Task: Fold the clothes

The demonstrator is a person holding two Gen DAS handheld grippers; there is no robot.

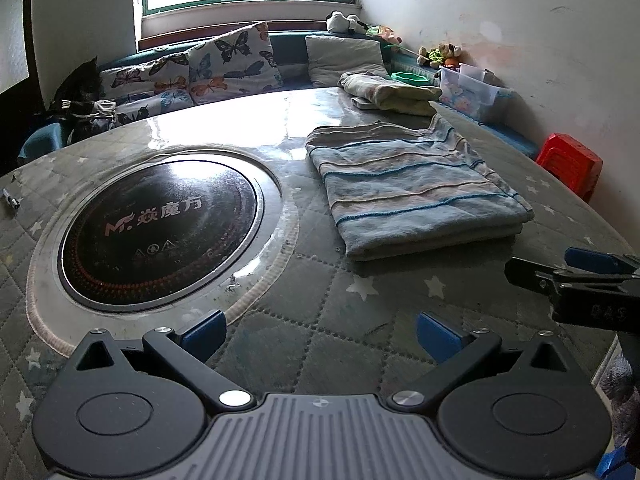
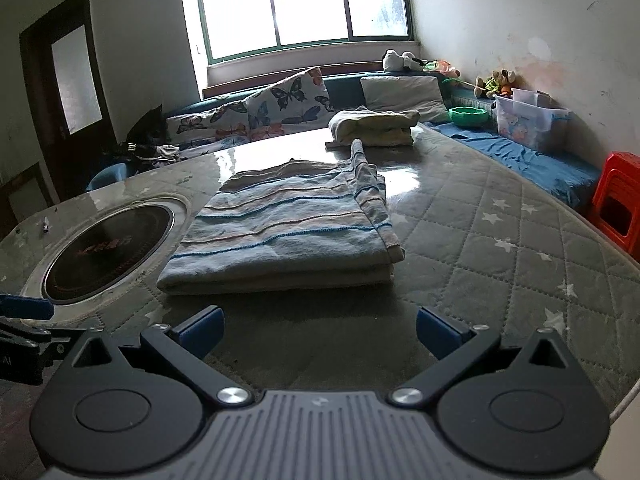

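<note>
A blue and beige striped garment lies folded in a flat rectangle on the quilted table cover. One narrow strip of it sticks up at its far right corner. My left gripper hovers open over the cover, short of the garment and to its left, holding nothing. My right gripper is open too, just in front of the garment's near edge, nothing between its blue fingertips. In the left wrist view the right gripper shows at the right edge.
A round black induction hob is set into the table on the left. A second folded pale garment lies at the far side. Cushions, a clear plastic box and a red stool line the bench and wall.
</note>
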